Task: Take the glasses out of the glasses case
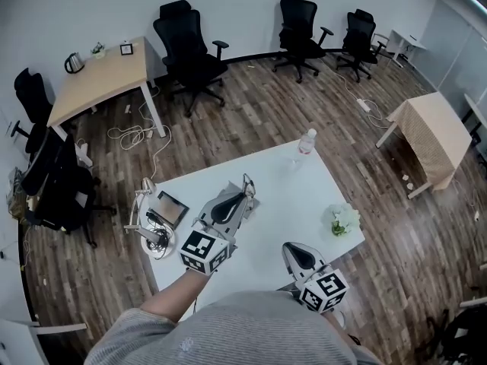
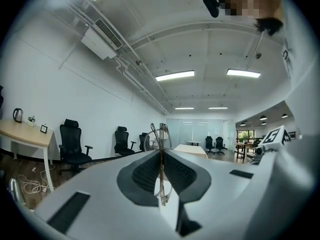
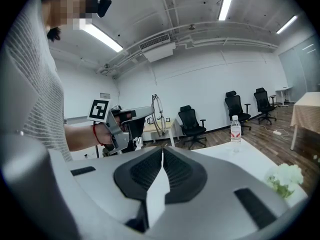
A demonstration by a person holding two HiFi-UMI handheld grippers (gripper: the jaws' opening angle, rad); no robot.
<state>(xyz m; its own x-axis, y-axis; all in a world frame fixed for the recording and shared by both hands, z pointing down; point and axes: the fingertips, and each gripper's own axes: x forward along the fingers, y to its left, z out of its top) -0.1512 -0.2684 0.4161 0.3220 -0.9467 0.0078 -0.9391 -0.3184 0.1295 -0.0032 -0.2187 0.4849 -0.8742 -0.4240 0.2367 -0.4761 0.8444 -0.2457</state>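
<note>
My left gripper (image 1: 237, 198) is raised above the white table (image 1: 285, 196), shut on a pair of thin wire-framed glasses (image 1: 247, 185). In the left gripper view the glasses (image 2: 161, 134) stand edge-on between the closed jaws, and the lens rim sticks up past the tips. The right gripper view shows that left gripper (image 3: 131, 120) from the side, with the glasses (image 3: 158, 109) poking upward. My right gripper (image 1: 292, 251) hangs low near the table's front edge, shut with nothing in it (image 3: 162, 156). A dark flat case-like thing (image 1: 171, 207) lies at the table's left.
A water bottle (image 1: 306, 141) stands at the table's far edge and white flowers (image 1: 342, 219) at its right edge. Cables and small gear (image 1: 148, 233) crowd the left edge. Black office chairs (image 1: 190, 52) and a wooden desk (image 1: 99, 78) stand beyond.
</note>
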